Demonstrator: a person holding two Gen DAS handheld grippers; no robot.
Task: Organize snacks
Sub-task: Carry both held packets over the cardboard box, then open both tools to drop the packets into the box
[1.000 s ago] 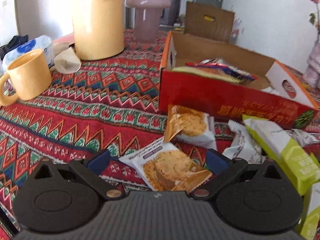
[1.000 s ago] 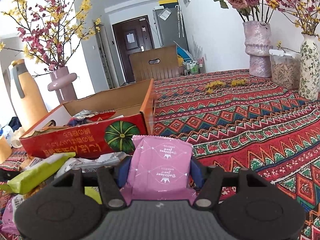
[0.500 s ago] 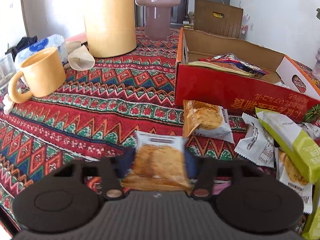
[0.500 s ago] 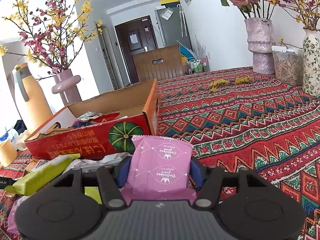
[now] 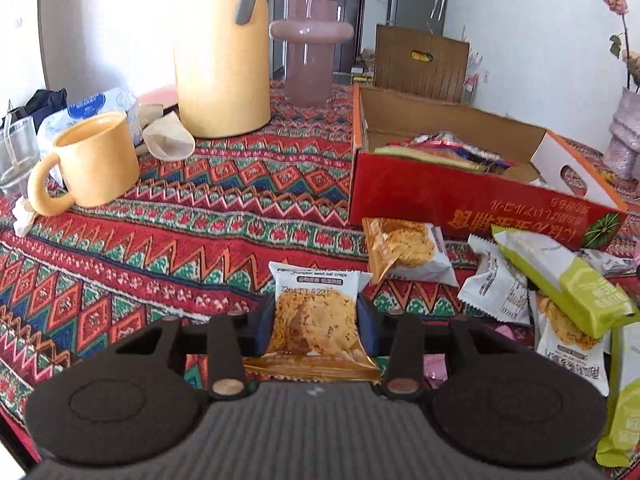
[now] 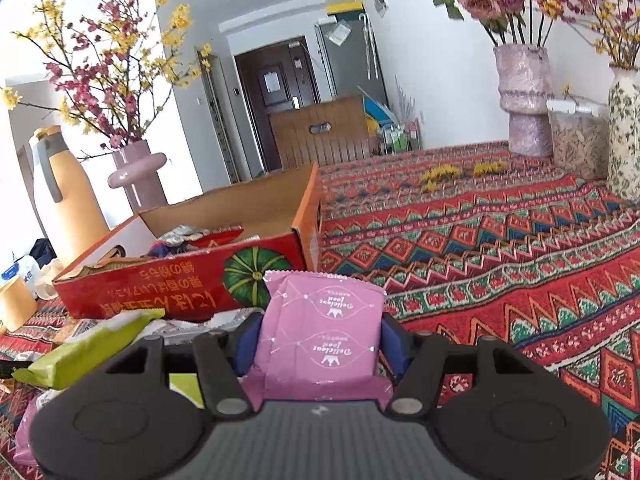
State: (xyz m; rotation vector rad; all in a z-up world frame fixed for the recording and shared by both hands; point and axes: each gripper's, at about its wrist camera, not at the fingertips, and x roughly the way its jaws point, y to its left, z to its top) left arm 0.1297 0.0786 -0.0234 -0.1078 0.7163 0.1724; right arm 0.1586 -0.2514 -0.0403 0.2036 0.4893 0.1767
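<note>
My left gripper (image 5: 316, 326) has its jaws closing, the pads pressing both sides of an oat crisp packet (image 5: 314, 308) lifted just above the patterned cloth. Ahead on the right stands the red cardboard box (image 5: 460, 200), open-topped with several snack packs inside. In front of the box lie another crisp packet (image 5: 408, 248), a white wrapper (image 5: 494, 288) and a green pack (image 5: 560, 276). My right gripper (image 6: 320, 344) is shut on a pink snack packet (image 6: 320, 320), held low before the red box (image 6: 160, 280), near its pumpkin-printed corner.
A yellow mug (image 5: 92, 160), a tall yellow jug (image 5: 220, 52), a pink vase (image 5: 310, 52) and a drinking glass (image 5: 16, 152) stand at the left and back. Flower vases (image 6: 524, 100) and a clear jar (image 6: 576, 140) line the far right.
The left gripper went from wide open around the oat crisp packet to gripping it, and has lifted it slightly. The right gripper and pink packet stayed put.
</note>
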